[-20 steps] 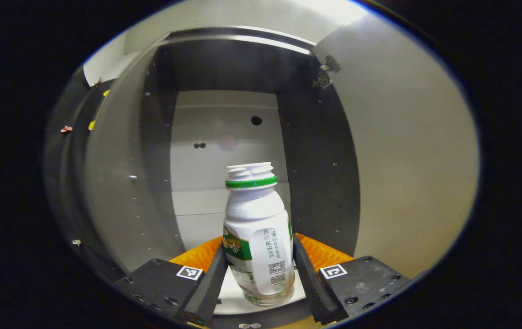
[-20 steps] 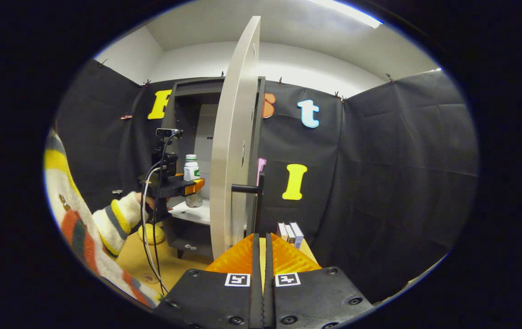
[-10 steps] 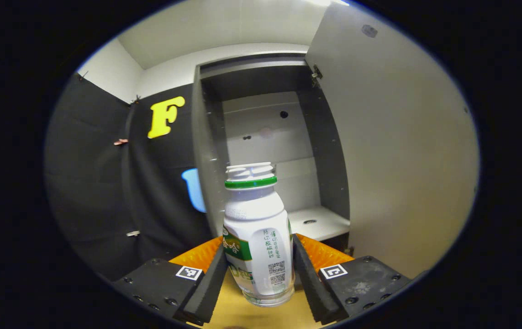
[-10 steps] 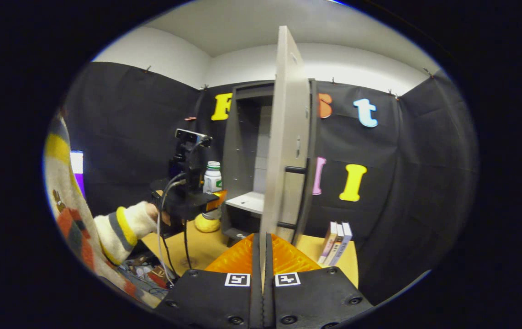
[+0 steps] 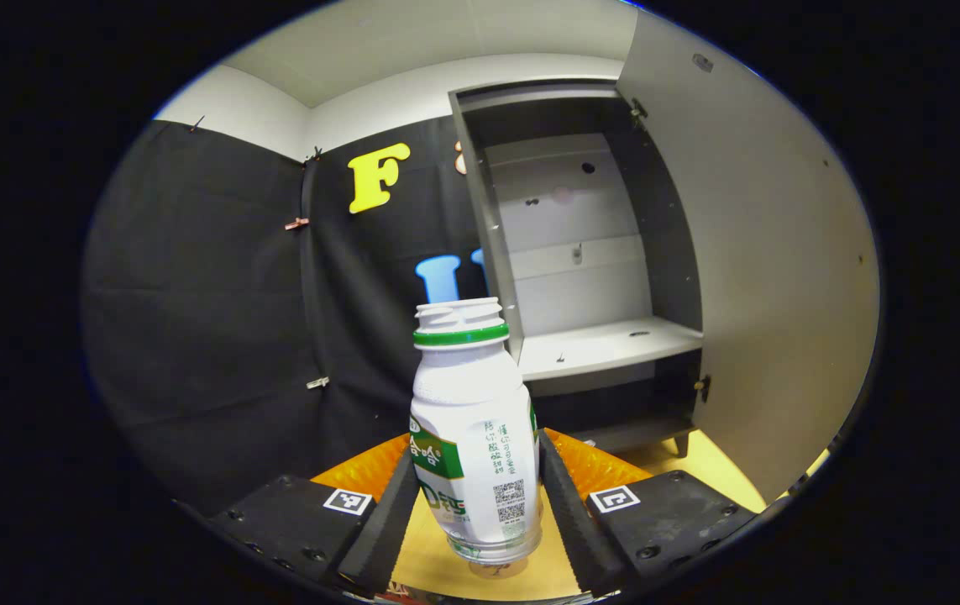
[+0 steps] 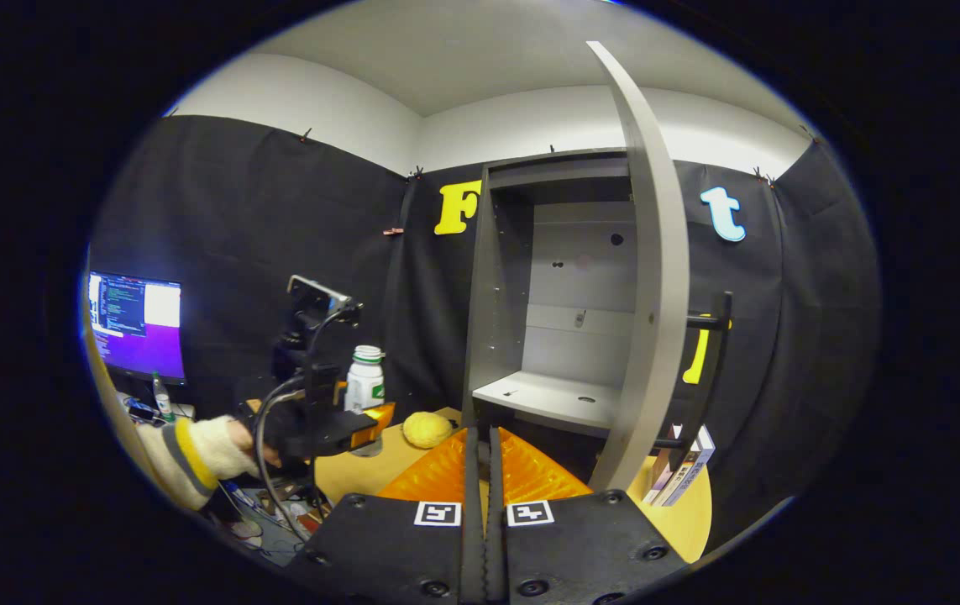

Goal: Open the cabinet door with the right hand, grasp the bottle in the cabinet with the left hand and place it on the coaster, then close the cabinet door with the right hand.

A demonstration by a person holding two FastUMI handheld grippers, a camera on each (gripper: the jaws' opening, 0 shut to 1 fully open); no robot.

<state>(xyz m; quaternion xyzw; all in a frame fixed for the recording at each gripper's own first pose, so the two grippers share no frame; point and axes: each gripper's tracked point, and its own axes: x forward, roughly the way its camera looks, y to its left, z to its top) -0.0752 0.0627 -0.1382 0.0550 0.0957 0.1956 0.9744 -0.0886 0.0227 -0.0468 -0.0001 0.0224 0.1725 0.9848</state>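
The left gripper (image 5: 480, 504) is clamped on the white plastic bottle with a green neck ring and green label (image 5: 474, 437), both fingers pressing its lower body at 6 o'clock of the left gripper view. The low grip leaves the neck free and holds the bottle upright, clear of the yellow tabletop (image 5: 702, 458). The grey cabinet (image 5: 580, 252) stands at 1 o'clock, its white shelf (image 5: 605, 344) bare, so the bottle is out of the cabinet.

In the right gripper view the bottle (image 6: 364, 386) rides in the left gripper (image 6: 362, 424) at 9 o'clock, carried by a hand in a striped sleeve (image 6: 194, 445). The pale cabinet door (image 6: 652, 277) stands swung open at 1 o'clock, its black bar handle (image 6: 710, 370) at 3 o'clock. The right gripper (image 6: 483, 470) has its fingers drawn together on nothing, well apart from the handle, leaving room for the bottle's path.

The coaster cannot be identified. Judged remaining: set the bottle down, then shut the door.
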